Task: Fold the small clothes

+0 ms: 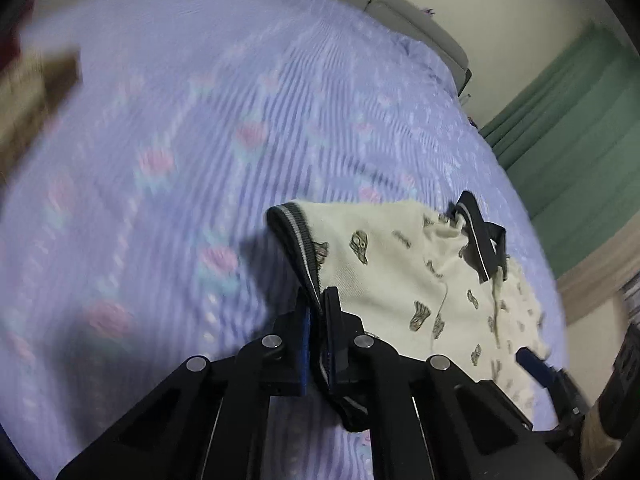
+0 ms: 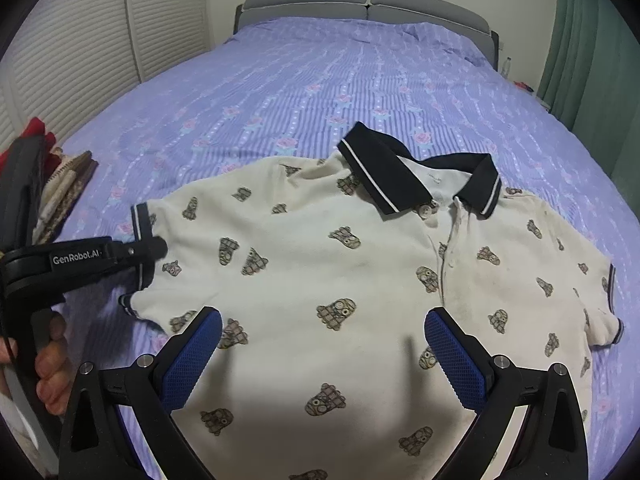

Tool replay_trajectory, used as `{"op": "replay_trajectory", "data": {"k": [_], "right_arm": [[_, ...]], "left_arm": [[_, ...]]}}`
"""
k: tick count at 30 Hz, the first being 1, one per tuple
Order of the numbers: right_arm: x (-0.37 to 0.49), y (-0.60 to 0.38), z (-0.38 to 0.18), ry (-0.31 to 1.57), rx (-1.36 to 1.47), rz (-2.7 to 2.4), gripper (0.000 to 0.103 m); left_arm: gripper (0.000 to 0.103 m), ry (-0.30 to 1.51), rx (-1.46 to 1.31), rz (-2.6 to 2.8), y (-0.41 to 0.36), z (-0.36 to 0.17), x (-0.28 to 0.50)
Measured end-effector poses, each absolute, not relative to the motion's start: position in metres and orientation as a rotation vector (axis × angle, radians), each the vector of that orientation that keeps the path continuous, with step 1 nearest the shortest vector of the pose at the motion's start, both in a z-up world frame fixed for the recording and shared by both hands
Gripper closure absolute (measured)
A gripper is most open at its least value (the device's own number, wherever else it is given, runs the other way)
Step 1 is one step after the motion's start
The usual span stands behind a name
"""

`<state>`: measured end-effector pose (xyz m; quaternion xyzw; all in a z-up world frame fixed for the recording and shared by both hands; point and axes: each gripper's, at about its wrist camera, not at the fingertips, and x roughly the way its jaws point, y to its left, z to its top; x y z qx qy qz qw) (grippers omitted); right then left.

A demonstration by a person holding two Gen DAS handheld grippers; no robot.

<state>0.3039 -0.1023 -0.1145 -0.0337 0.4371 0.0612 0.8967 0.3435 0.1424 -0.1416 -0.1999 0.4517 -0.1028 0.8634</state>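
Cream cotton, printed with small checked cartoon faces, makes up the polo shirt (image 2: 320, 248), which is spread front-up on the bed (image 2: 320, 80) with its collar toward the headboard. A dark collar (image 2: 416, 176) edged by a thin white line is seen at the shirt's top, and a buttoned placket runs down from it. Each short sleeve is finished by a dark striped cuff (image 2: 140, 240).

That cuff, on the side of the shirt toward the shutters, is pinched by the left gripper (image 1: 318, 320); its jaws are pressed together on the trim, and the sleeve is lifted off the bedding in the left wrist view. The sheet in that view is blurred. The left gripper's black body, marked with white lettering, is seen from the right wrist camera beside the sleeve, held in a hand (image 2: 50, 360).

The right gripper (image 2: 322, 354) is shown over the shirt's lower half, its jaws spread wide and holding nothing; blue textured pads (image 2: 192, 360) line the fingers.

Beyond the shirt, a lilac striped sheet with pink flowers covers the bed. A grey padded headboard (image 2: 368, 4) stands at the far end. White slatted shutters (image 2: 100, 28) are seen to one side of the bed, green curtains (image 2: 592, 52) to the other. A pile of folded clothes (image 2: 56, 184) lies at the bed's edge near the shutters.
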Motion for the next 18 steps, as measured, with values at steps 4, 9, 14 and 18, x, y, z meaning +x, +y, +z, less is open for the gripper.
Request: {"op": "replay_trajectory", "data": {"k": [4, 9, 14, 18], "right_arm": [[0.307, -0.099, -0.111, 0.884, -0.037, 0.188, 0.019], [0.327, -0.084, -0.121, 0.932, 0.020, 0.320, 0.063], [0.343, -0.069, -0.140, 1.004, 0.030, 0.380, 0.076], [0.351, -0.065, -0.146, 1.022, 0.051, 0.411, 0.076]], "left_arm": [[0.095, 0.881, -0.271, -0.194, 0.130, -0.110, 0.339], [0.096, 0.879, -0.150, -0.179, 0.115, -0.100, 0.342], [0.096, 0.888, -0.132, -0.201, 0.108, -0.094, 0.341], [0.097, 0.881, -0.103, -0.221, 0.094, -0.083, 0.340]]}}
